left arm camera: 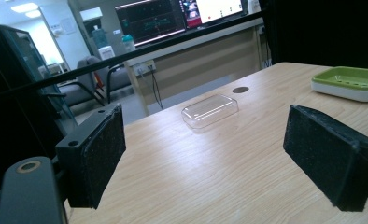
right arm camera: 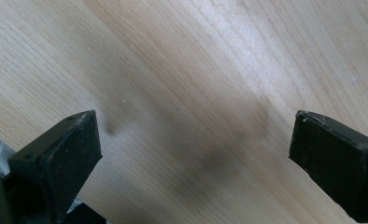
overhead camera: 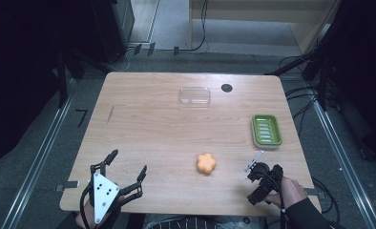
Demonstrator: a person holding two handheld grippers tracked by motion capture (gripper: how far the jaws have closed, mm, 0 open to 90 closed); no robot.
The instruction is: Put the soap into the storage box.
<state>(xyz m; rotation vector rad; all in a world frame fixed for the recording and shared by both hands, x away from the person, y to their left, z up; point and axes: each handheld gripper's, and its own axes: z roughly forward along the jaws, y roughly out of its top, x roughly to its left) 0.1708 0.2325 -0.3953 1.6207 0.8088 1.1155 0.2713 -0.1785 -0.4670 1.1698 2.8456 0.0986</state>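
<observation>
**mod_k:** Across the high view, what's the surface like?

**benchrat:** Pale wood-grain worktop (overhead camera: 148,129) on a grey floor with metal rails (overhead camera: 38,152) down both sides, and dark gear around the edges. The orange flower-shaped piece (overhead camera: 206,163) sits near the front, between the two grippers and closer to the right one. A clear plastic tray (overhead camera: 194,96) sits toward the back, a green soap dish (overhead camera: 266,130) on the right. Left gripper (overhead camera: 128,168) is at the front left corner with its fingers wide apart and nothing in them. Right gripper (overhead camera: 251,168) is at the front right.

**mod_k:** Left gripper view?

**benchrat:** Fingers (left arm camera: 98,154) spread, clear tray and green dish beyond them. Room behind: monitors (left arm camera: 182,14), chairs (left arm camera: 86,81), ceiling lights.

**mod_k:** Right gripper view?

**benchrat:** Fingers (right arm camera: 65,154) apart over bare wood grain with a soft shadow on it.
</observation>
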